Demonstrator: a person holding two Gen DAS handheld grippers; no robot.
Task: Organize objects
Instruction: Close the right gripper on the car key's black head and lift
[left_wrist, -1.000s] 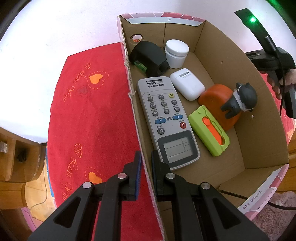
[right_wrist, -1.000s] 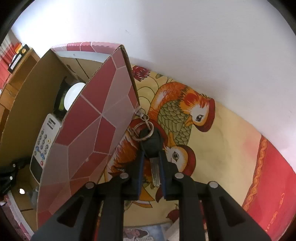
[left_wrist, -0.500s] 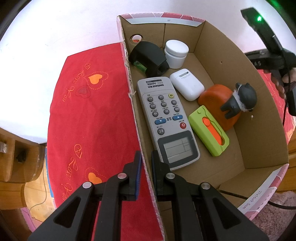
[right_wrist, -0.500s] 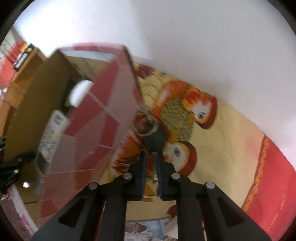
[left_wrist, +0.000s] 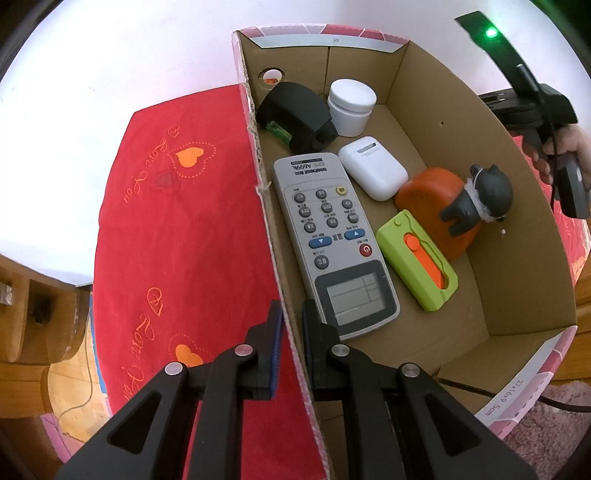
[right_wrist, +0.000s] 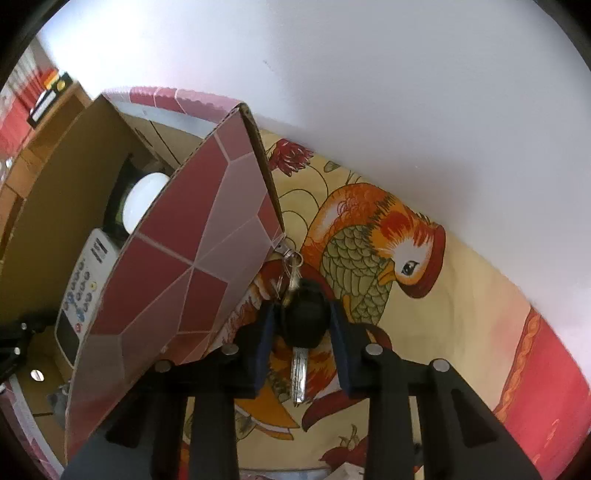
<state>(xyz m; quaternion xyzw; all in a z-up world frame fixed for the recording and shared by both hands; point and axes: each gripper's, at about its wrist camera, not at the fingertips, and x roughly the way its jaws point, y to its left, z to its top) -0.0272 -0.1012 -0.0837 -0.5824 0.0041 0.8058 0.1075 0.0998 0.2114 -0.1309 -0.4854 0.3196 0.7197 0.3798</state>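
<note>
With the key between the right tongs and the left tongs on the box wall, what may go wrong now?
1. The right tongs have just been opening around the key; it is outside the box, so it would likely stay on the cloth.
2. The key ring lies against the box corner and may snag there.
3. The left tongs pinch the thin box wall; a pull may tilt the box and shift the remote.

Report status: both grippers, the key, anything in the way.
Left gripper clamped on box wall. Right gripper just opening, key between pads, outside box. Box's outer wall close beside it.
</note>
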